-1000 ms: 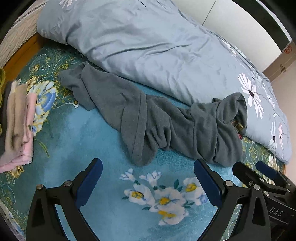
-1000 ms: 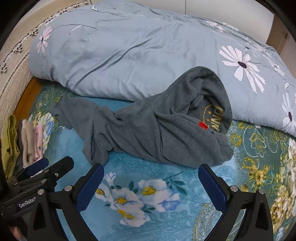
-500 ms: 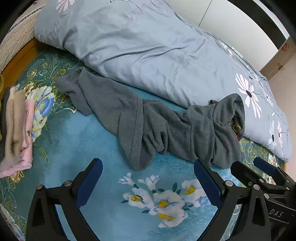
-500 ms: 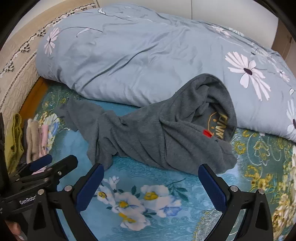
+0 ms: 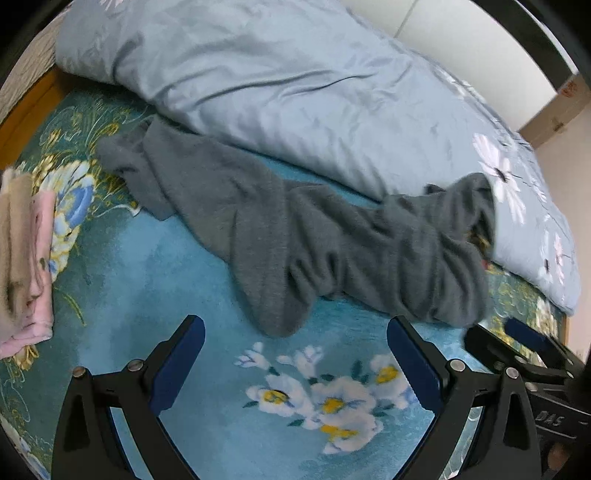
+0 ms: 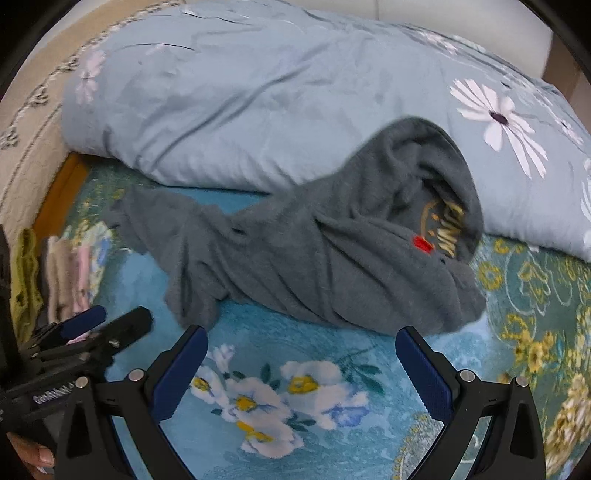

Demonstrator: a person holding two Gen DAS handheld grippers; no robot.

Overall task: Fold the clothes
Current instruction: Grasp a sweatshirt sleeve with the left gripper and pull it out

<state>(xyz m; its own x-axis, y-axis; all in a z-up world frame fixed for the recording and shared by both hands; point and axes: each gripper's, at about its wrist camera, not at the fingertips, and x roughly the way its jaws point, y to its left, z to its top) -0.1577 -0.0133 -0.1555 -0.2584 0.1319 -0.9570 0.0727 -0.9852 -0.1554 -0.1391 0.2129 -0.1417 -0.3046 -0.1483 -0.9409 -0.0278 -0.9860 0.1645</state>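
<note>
I note my left claw (image 5: 293,354) and right claw (image 6: 301,356) both spread wide, gripping nothing. The crumpled grey garment (image 6: 325,258) lies just ahead of both, on the floral bedspread (image 6: 314,373), against the blue duvet (image 6: 258,110).

Pale blue floral duvet (image 5: 295,85), teal flowered bedsheet (image 5: 155,288), wood bed edge (image 6: 61,184), white wall (image 5: 461,33)

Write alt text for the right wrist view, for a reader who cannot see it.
A crumpled grey sweatshirt lies on a blue flowered blanket, against a pale blue duvet. The open right gripper hovers just short of it, holding nothing. At the left edge are the left gripper and a stack of folded clothes.
</note>
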